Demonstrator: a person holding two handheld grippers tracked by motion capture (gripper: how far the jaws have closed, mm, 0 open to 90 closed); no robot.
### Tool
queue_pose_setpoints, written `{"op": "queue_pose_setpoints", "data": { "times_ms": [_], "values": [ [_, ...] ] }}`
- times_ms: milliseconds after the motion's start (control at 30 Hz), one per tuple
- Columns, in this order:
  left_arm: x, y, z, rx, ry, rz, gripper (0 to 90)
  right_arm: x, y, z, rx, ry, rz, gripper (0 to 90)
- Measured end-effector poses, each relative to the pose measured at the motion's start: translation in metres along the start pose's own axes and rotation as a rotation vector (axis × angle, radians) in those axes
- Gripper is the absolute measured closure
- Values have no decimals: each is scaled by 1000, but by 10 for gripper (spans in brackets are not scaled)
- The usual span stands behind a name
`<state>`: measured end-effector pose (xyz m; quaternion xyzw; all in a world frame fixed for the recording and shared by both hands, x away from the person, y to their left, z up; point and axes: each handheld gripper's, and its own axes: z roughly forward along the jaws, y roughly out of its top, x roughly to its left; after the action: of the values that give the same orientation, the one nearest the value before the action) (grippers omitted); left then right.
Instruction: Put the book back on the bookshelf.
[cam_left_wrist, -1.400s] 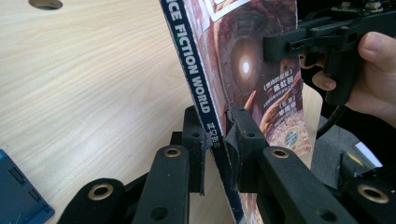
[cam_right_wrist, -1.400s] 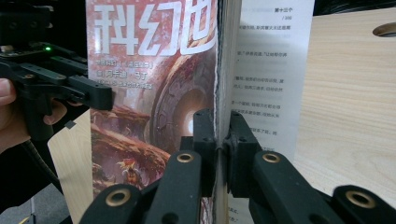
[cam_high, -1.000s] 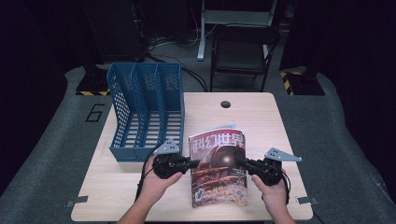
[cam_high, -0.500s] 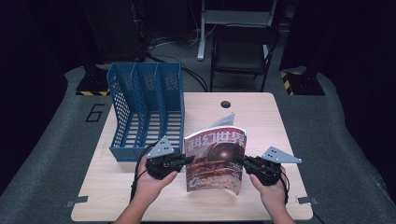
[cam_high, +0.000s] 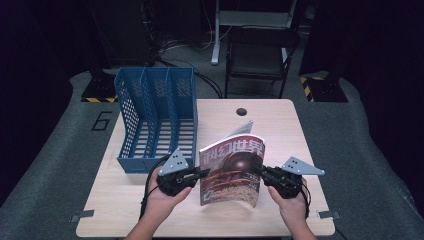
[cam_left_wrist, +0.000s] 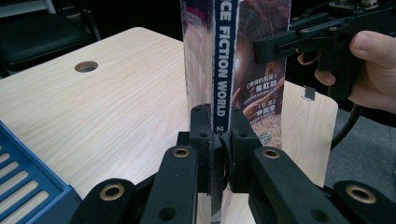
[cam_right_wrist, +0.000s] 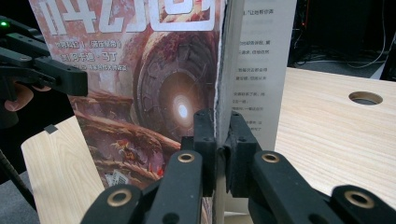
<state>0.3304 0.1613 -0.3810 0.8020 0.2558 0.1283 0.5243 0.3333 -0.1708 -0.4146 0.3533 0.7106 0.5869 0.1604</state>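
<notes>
Magazine (cam_high: 231, 172) is stood up near-vertical at lower centre of the high view, bottom edge about on the table (cam_high: 280, 125), left gripper (cam_high: 202, 172) clenched on its spine edge and right gripper (cam_high: 262, 171) clenched on the open page edge, jaws pinching paper in both gripper views. Blue file rack (cam_high: 155, 117) sits at upper left, just beside the left gripper, slots facing up. My read: keep both pinches level so the cover doesn't buckle, carry it upright, line the spine up over one slot, then lower straight.

Bright, evenly lit table amid dark surroundings; sharp, soft shadows.
</notes>
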Motion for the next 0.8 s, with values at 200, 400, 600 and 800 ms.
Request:
{"op": "queue_pose_setpoints", "data": {
  "times_ms": [200,400,600,800],
  "values": [
    [2,-4,3,3,6,-4,837,0,-2,3,0,-15,-10,847],
    [1,-11,9,13,-9,-17,837,-2,-8,6,10,-30,-21,841],
    [0,-14,10,11,-28,-18,838,-5,-11,6,12,-30,-12,824],
    [1,-16,9,14,-49,-37,838,-10,-15,4,4,-16,20,694]
  ]
}}
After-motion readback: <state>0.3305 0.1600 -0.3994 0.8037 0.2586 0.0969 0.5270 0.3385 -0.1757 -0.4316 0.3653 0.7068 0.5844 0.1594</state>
